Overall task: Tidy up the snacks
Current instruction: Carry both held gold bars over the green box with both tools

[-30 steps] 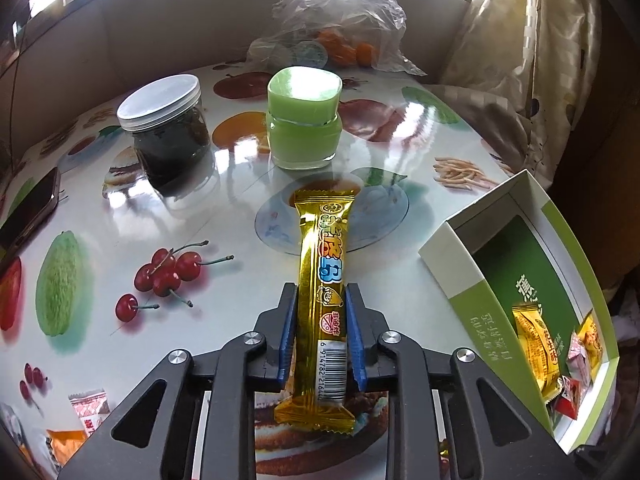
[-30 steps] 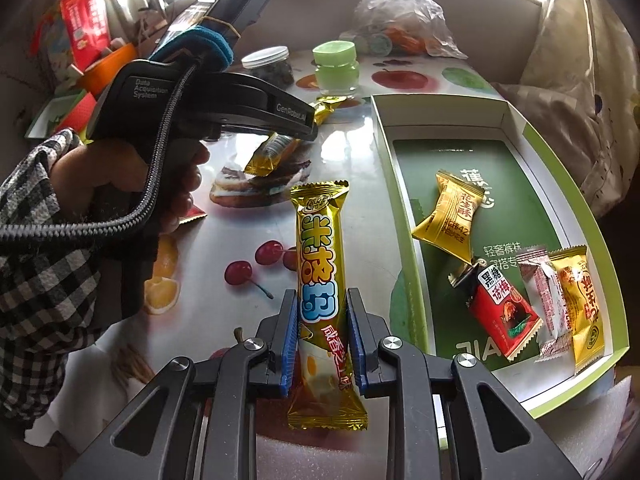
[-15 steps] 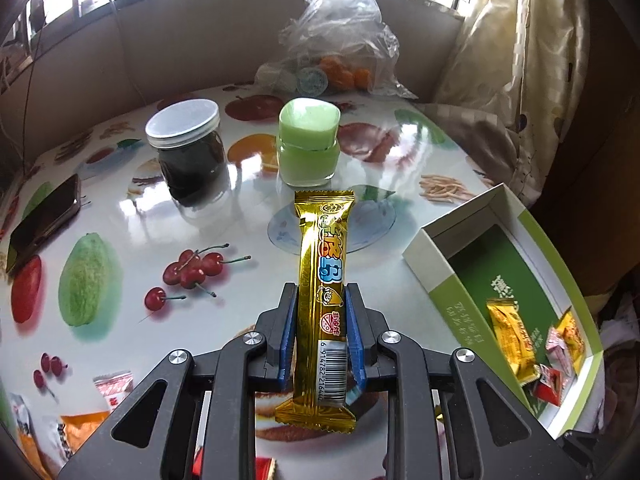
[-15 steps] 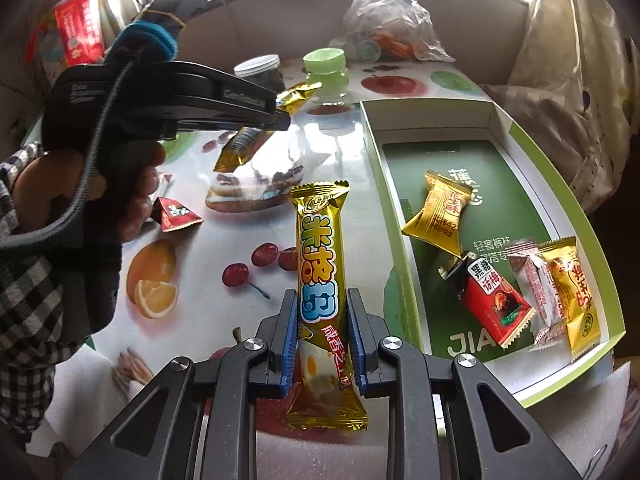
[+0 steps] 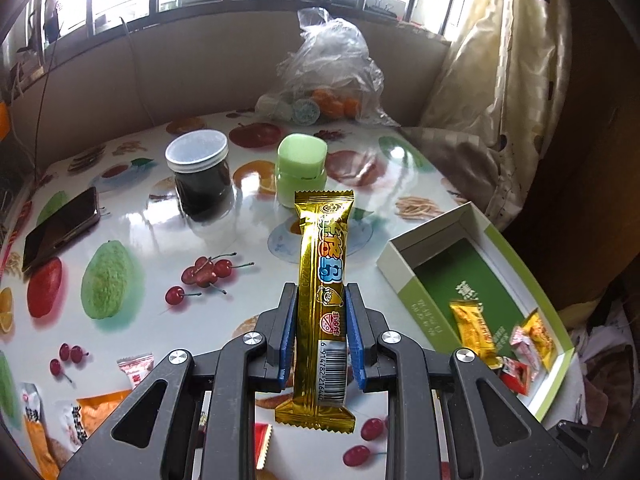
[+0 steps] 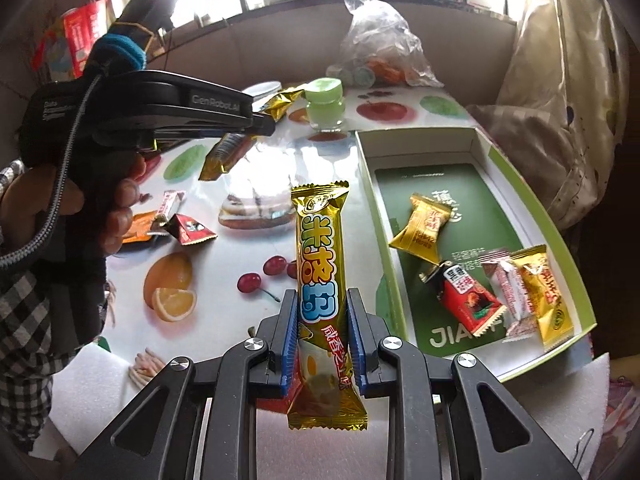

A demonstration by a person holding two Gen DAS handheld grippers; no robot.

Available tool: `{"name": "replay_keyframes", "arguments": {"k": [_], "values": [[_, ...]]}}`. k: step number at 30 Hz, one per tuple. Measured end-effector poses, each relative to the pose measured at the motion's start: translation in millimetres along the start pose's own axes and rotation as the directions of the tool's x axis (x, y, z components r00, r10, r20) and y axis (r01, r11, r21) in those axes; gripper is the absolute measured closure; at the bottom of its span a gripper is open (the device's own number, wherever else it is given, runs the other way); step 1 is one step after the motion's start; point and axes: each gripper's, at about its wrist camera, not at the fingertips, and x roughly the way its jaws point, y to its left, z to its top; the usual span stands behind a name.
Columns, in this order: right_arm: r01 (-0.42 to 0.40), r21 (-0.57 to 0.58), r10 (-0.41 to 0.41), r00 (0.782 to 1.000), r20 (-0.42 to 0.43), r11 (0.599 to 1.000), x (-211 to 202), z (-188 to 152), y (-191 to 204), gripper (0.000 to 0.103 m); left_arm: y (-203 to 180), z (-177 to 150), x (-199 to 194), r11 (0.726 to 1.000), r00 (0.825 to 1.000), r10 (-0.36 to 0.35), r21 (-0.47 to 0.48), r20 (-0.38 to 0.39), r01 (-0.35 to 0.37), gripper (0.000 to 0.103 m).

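gold snack bar (image 5: 322,280) | green box (image 6: 472,248) | fruit-print table (image 5: 132,216) | pale-green jar (image 5: 301,168)

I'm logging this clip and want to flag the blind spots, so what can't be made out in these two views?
- Left wrist view: the small wrapped snacks in the green-and-white cardboard box are blurred, so their labels are unreadable; the right gripper's black frame hides the box's near left part.
- Left wrist view: the orange snack packet is partly hidden by the left gripper.
- Right wrist view: the dark jar with a white lid sits mostly behind the left gripper.
- Both views: the clear plastic bag's contents are too small to identify.
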Motion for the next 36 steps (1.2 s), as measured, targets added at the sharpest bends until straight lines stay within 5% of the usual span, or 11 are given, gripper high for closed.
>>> {"name": "replay_keyframes", "arguments": {"k": [14,36], "values": [[0.062,0.045,-0.065,0.997,0.051,0.997,-28,-1,-22,0.081,-25,-1,-19,0.999,0.999,-0.038,0.019,0.016,0.037,0.079],[0.185,0.132,-0.191,0.981,0.030,0.974,-30,2,-88,0.081,-95,-3,12,0.989,0.991,-0.120,0.077,-0.059,0.124,0.079]]}}
